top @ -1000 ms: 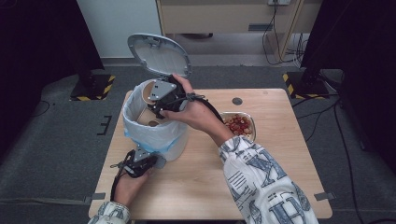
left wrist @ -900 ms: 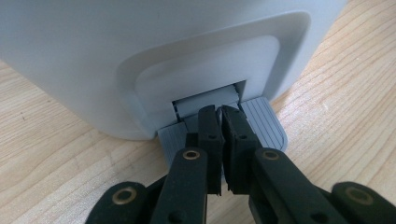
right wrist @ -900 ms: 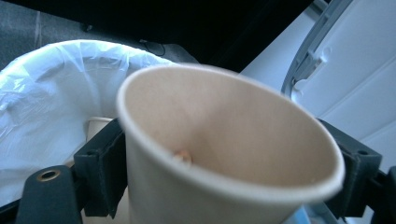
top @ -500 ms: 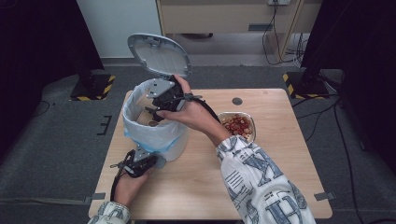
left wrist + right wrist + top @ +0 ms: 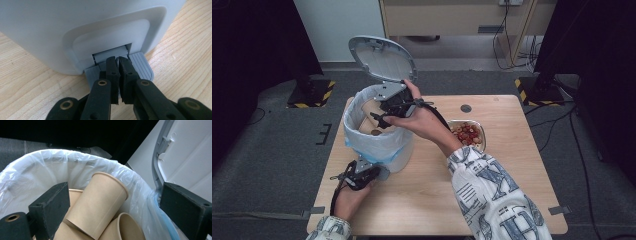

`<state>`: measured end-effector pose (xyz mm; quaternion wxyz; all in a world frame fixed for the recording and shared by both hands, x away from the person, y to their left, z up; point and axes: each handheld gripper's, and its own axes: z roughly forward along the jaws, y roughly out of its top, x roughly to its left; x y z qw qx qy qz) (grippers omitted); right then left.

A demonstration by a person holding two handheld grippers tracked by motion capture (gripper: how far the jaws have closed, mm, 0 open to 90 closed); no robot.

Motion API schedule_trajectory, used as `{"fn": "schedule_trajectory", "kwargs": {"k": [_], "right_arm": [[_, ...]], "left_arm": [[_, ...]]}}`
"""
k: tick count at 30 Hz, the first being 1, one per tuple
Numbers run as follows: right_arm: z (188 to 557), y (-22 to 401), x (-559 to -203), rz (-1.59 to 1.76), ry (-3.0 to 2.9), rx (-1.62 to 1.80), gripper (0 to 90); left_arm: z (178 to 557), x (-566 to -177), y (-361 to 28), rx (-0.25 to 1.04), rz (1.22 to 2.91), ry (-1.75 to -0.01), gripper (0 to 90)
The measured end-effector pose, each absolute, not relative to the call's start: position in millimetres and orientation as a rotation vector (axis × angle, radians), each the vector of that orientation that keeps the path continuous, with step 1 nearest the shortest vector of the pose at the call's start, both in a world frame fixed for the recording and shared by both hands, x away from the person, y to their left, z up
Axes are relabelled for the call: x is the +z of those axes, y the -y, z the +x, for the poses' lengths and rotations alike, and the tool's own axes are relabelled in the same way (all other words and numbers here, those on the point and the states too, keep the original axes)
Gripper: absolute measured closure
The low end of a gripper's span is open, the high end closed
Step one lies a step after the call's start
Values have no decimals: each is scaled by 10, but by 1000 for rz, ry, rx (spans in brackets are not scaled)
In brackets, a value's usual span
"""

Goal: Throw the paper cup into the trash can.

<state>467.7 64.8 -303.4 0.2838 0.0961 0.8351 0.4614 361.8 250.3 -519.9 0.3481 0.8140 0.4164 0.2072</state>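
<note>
The left gripper (image 5: 374, 172) sits low at the near left of the desk (image 5: 512, 165), held in the person's left hand (image 5: 348, 197). In the left gripper view its two black fingers (image 5: 112, 68) are clenched together, nearly touching, with nothing visible between them. Their tips rest on the grey ribbed pedal (image 5: 140, 65) at the foot of the white pedal bin (image 5: 399, 155), where the pedal comes out of a recess in the bin's base.

The bin stands on the left half of the desk. Its lid (image 5: 382, 57) is raised and tilted back. A translucent bag liner (image 5: 362, 145) with a blue edge is folded over the rim.

The right gripper (image 5: 384, 115) is held by the person's right hand (image 5: 422, 122) over the bin's open mouth, on the side nearer the lid. In the right gripper view its fingers (image 5: 51, 205) are released, spread wide apart, with nothing grasped. Between and beyond them, inside the liner, lie several brown paper cups (image 5: 98, 203); the uppermost lies tilted with its rim toward the lid side, resting on the others. No finger touches a cup.

To the right of the bin, just beside the right forearm, a clear bowl (image 5: 482, 131) of small red pieces stands on the desk. Further back a small dark round disc (image 5: 466, 108) is set in the desk surface.
</note>
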Motion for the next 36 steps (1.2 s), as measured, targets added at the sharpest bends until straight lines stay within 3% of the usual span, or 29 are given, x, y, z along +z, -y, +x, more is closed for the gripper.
{"fn": "schedule_trajectory", "kwargs": {"k": [36], "right_arm": [[4730,-214,-3046,408,-2217,1298,90]], "left_arm": [[3619,-5199,-2502,539,2110,-1081,855]]}}
